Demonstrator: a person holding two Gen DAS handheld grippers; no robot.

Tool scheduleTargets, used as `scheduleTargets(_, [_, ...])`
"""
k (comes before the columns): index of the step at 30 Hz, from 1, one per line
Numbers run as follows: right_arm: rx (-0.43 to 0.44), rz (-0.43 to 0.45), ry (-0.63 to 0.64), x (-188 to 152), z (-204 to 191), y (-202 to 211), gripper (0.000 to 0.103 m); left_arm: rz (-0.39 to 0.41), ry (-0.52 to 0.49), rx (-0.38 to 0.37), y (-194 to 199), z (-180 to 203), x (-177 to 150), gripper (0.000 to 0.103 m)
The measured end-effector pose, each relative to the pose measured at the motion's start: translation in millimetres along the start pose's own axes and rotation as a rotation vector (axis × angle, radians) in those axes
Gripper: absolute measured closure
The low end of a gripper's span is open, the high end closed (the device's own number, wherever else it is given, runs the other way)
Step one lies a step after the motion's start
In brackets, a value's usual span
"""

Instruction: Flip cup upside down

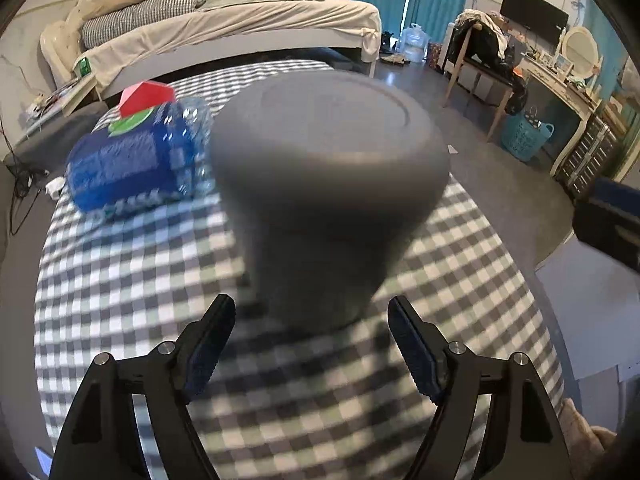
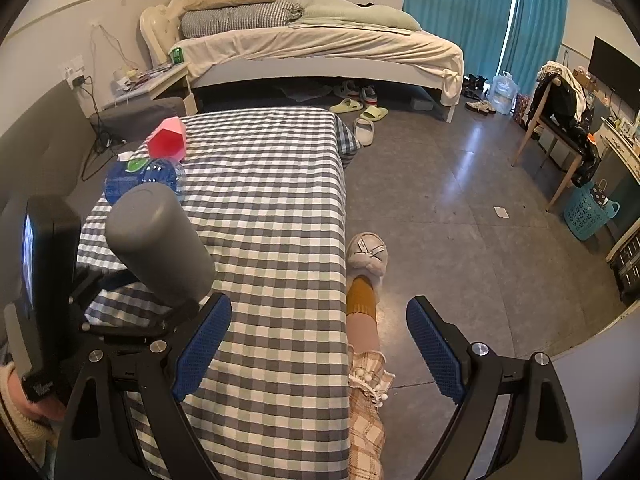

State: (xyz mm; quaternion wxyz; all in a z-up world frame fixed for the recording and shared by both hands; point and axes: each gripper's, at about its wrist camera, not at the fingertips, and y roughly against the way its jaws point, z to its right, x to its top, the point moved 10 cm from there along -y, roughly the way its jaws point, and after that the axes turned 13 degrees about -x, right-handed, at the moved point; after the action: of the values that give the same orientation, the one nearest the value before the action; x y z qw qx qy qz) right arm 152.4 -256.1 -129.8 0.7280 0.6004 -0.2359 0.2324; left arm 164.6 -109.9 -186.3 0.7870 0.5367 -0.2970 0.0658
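Observation:
A grey cup (image 1: 328,184) stands upside down, base up, on the checkered tablecloth (image 1: 120,280), blurred and close in the left wrist view. My left gripper (image 1: 312,344) is open, its fingers just short of the cup on either side, not touching it. In the right wrist view the cup (image 2: 160,244) leans over the table's left side with the left gripper's body (image 2: 44,280) behind it. My right gripper (image 2: 320,344) is open and empty, held over the table's right edge.
A blue wet-wipes pack (image 1: 132,160) and a red-pink box (image 1: 146,98) lie at the table's far left. A slippered foot (image 2: 366,256) and leg stand by the table's right edge. A bed (image 2: 320,48), chair (image 2: 560,120) and blue basket (image 2: 588,212) are beyond.

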Motion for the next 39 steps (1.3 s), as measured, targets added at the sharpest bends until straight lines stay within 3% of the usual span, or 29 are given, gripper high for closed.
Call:
scheduleTargets(6, [0.021, 0.037, 0.005, 0.6, -10.2, 14.6, 0.013, 0.021, 0.061, -0.008, 19.6, -5.3, -12.9, 0.021])
scheduleTargets(16, [0.054, 0.212, 0.012, 1.6, -34.8, 62.7, 0.013, 0.198, 0.08, 0.063, 93.2, -19.0, -10.4, 0.021])
scheduleTargets(18, [0.059, 0.254, 0.007, 0.2, -38.6, 71.4, 0.013, 0.243, 0.063, 0.088, 109.9, -19.7, -10.4, 0.018])
scheduleTargets(20, [0.062, 0.279, 0.008, -1.3, -41.1, 75.7, 0.013, 0.311, 0.046, 0.116, 130.7, -20.6, -10.7, 0.005])
scheduleTargets(23, [0.058, 0.319, 0.005, -4.0, -42.6, 80.2, 0.009, 0.392, 0.03, 0.138, 152.5, -17.8, -8.3, 0.0])
scheduleTargets(26, [0.05, 0.338, -0.006, -6.7, -41.6, 79.1, 0.001, 0.418, 0.029, 0.164, 160.6, -22.4, -11.6, 0.0])
scheduleTargets(39, [0.067, 0.346, -0.015, -11.6, -46.2, 79.2, 0.0, 0.461, 0.107, 0.221, 176.3, -42.2, -33.9, 0.0])
